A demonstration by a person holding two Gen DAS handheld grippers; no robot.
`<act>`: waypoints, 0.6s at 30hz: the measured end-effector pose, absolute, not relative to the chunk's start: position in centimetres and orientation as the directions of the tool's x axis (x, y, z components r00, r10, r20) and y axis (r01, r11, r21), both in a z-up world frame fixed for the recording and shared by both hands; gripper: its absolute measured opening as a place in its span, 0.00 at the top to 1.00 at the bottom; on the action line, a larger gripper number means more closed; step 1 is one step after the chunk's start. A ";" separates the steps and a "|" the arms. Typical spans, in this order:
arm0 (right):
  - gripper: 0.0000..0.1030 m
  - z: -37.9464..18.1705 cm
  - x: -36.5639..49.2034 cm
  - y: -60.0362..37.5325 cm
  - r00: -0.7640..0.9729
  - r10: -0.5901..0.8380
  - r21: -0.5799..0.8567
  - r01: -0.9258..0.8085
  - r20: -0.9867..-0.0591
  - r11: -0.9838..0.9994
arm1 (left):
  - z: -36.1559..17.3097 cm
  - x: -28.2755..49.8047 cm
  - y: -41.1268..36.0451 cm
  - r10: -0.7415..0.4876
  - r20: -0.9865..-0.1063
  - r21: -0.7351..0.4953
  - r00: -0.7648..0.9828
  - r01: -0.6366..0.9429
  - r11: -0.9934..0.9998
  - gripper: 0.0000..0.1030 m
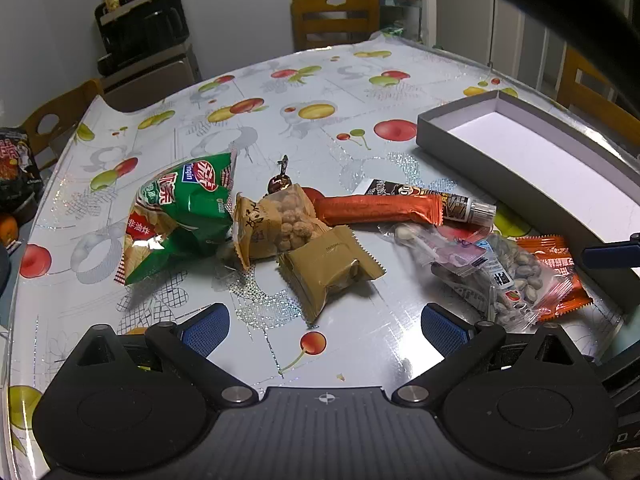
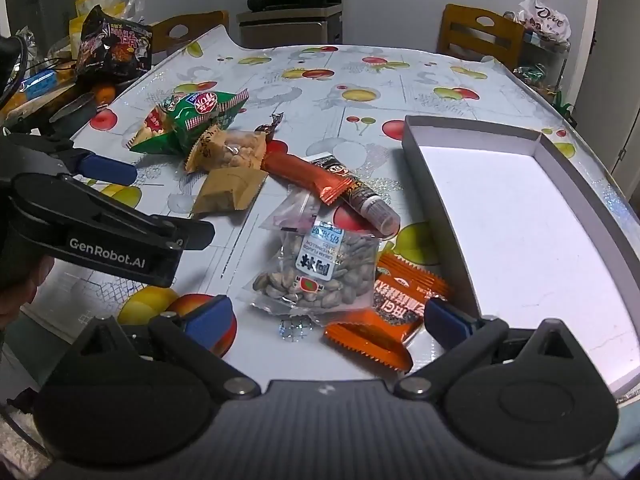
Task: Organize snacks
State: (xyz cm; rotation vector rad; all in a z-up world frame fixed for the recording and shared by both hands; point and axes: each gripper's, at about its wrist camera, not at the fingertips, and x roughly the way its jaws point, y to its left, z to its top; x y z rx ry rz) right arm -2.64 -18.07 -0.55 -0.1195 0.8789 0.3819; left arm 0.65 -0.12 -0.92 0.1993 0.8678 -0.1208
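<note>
Snacks lay scattered mid-counter (image 1: pixel 360 80): green chip bag (image 1: pixel 180 216) far left, tan packets (image 1: pixel 328 272) beside it, orange bar (image 1: pixel 380 208), seed pouch (image 2: pixel 316 272) nearest the grey box (image 2: pixel 436 184) at right. Left gripper (image 1: pixel 324 324) and right gripper (image 2: pixel 328 316) both hovered released, holding nothing.

Fruit-printed glossy white tablecloth (image 1: pixel 320 92); green crinkled chip bag (image 1: pixel 180 216); tan paper-like snack packet (image 1: pixel 332 268); grey cardboard box (image 2: pixel 432 184) with white interior; orange serrated-edge sachet (image 2: pixel 384 320).
</note>
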 end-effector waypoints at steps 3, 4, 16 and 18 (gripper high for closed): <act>0.00 -0.7 -2.5 -17.9 0.573 0.276 0.053 -0.374 -0.772 0.926 | -0.9 0.7 -0.1 -0.024 -0.768 0.124 0.640 0.186 0.975 0.00; 0.00 -0.6 -2.5 -17.9 0.572 0.276 0.053 -0.374 -0.772 0.926 | -0.9 0.7 -0.1 -0.024 -0.768 0.125 0.640 0.186 0.975 0.00; 0.00 -0.9 -2.3 -17.8 0.568 0.273 0.051 -0.376 -0.776 0.925 | -1.1 0.9 -0.1 -0.023 -0.770 0.127 0.638 0.187 0.974 0.00; 0.00 -1.1 -2.3 -17.7 0.567 0.273 0.050 -0.377 -0.777 0.925 | -1.1 0.8 -0.2 -0.022 -0.770 0.127 0.638 0.187 0.974 0.00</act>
